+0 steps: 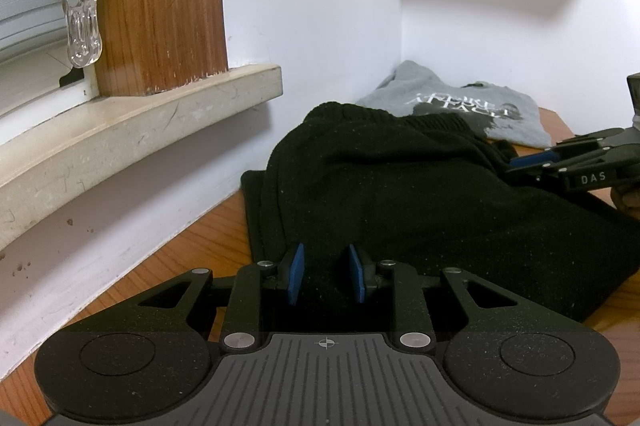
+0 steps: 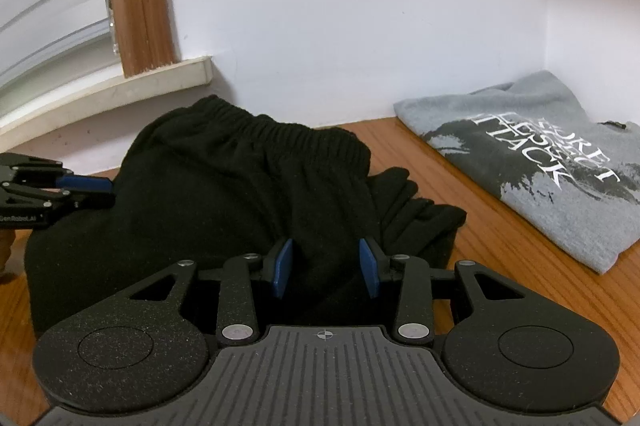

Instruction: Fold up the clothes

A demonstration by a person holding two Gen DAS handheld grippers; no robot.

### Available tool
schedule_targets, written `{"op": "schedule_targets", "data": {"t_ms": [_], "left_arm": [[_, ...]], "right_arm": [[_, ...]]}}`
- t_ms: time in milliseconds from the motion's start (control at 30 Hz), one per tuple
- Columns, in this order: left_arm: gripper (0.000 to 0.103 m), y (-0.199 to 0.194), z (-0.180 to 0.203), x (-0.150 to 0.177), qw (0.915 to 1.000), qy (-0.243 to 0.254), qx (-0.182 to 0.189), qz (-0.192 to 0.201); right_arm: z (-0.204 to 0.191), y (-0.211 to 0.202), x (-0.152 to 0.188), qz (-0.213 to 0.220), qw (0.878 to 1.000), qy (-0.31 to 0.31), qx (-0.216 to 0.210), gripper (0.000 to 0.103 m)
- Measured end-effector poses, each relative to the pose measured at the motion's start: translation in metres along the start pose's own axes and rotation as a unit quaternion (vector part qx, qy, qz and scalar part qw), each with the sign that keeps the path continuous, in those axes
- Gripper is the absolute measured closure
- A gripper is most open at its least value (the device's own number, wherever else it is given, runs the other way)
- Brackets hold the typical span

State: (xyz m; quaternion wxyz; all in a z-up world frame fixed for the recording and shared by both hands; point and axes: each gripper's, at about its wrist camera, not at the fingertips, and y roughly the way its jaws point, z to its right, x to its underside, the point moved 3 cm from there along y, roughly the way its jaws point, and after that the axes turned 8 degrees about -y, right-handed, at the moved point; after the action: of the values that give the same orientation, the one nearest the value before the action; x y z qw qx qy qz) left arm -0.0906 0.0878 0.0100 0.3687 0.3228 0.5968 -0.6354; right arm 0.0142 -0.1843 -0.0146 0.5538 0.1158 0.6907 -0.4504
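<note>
Over the black trousers (image 2: 224, 194) on the wooden table (image 2: 500, 246), both grippers are held low, left (image 1: 324, 272) and right (image 2: 325, 268), jaws parted, gripping nothing. Behind, a folded grey shirt (image 2: 540, 166) is seen; its print is partly unreadable.

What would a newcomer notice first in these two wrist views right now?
The eye goes first to the black pants, bunched on the wooden table with their elastic waistband toward the white wall. Next comes the folded gray printed T-shirt, lying flat in the far corner. Both tools stand open over the black fabric: the left tool from one side, the right tool from the other.
</note>
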Motion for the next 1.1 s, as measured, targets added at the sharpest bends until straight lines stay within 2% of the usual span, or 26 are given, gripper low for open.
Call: {"op": "schedule_targets", "data": {"t_ms": [167,433,500,633,733,767,800,833,1033,1100], "left_arm": [[0.076,0.000,0.000,0.000,1.0000,0.002,0.000,0.000],[0.076,-0.001,0.001,0.001,1.0000,0.004,-0.002,0.001],[0.076,-0.001,0.001,0.001,1.0000,0.002,-0.002,0.001],[0.076,0.000,0.001,0.001,1.0000,0.003,-0.003,0.001],[0.076,-0.001,0.002,0.001,1.0000,0.004,-0.003,0.002],[0.076,-0.001,0.003,0.001,1.0000,0.005,-0.003,0.002],[0.076,-0.001,0.003,0.001,1.0000,0.006,-0.002,0.002],[0.076,-0.001,0.004,0.001,1.0000,0.008,-0.002,0.002],[0.076,-0.001,0.002,0.001,1.0000,0.002,0.006,0.003],[0.075,-0.003,-0.002,0.001,0.9998,-0.009,0.015,0.005]], "right_arm": [[0.002,-0.002,0.000,0.007,1.000,0.002,0.001,0.065],[0.009,-0.019,-0.014,0.058,0.998,0.008,-0.008,0.067],[0.003,-0.020,-0.026,0.067,0.997,0.003,-0.023,0.067],[-0.014,0.013,-0.050,0.027,0.998,-0.039,-0.045,0.071],[-0.008,0.050,-0.058,-0.020,0.998,-0.055,-0.029,0.078],[-0.004,0.061,-0.059,-0.033,0.998,-0.054,-0.030,0.083],[0.000,0.066,-0.062,-0.037,0.998,-0.051,-0.025,0.095],[0.003,0.069,-0.065,-0.039,0.998,-0.054,-0.004,0.095],[-0.001,0.057,-0.060,-0.034,0.998,-0.054,0.008,0.094],[-0.009,0.039,-0.059,-0.014,0.998,-0.058,-0.002,0.085]]}}
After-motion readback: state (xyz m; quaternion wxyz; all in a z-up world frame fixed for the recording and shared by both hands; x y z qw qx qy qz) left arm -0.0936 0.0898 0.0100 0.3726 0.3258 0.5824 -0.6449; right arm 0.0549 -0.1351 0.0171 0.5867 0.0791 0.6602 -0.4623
